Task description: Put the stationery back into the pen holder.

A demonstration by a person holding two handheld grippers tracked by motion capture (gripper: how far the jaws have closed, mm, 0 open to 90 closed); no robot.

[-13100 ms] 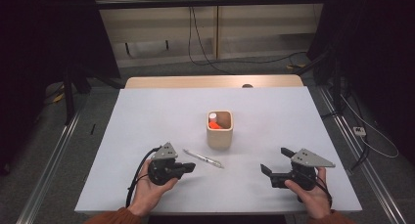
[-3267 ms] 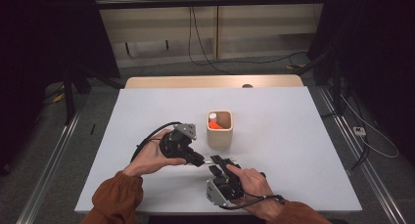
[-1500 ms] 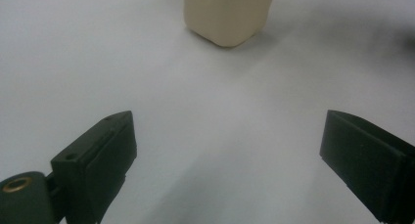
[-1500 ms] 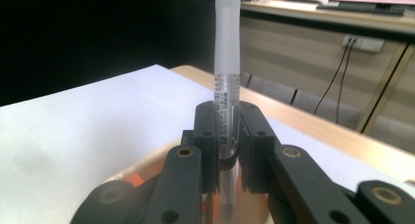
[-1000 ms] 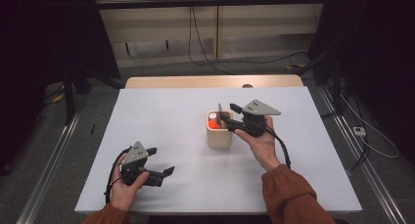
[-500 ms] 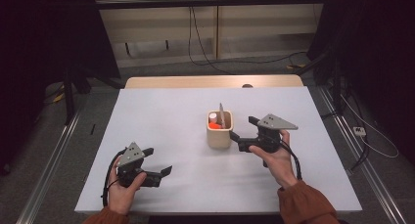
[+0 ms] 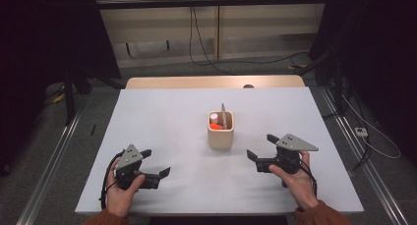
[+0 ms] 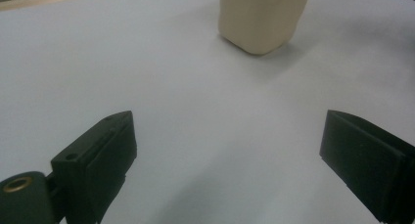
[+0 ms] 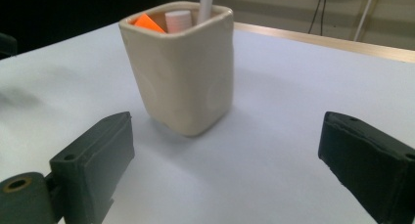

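White table fills the middle of the high view, with dark floor and cables beyond its far edge. Right tongs, at lower right of that frame, have just been opening; their jaws stand wide with nothing between them. Left tongs, at lower left, are likewise spread and empty, resting low over the table. Between the two, slightly above centre, stands the cream cup. Seen in the right gripper view, the cup is a squarish, glossy ceramic vessel with rounded corners and faint dimples; it holds a slim pale pen standing upright, a white cylinder and an orange piece. The placing appears complete; a sound finish is probably to draw both tongs back low and level, well apart from the cup, so nothing tips it.
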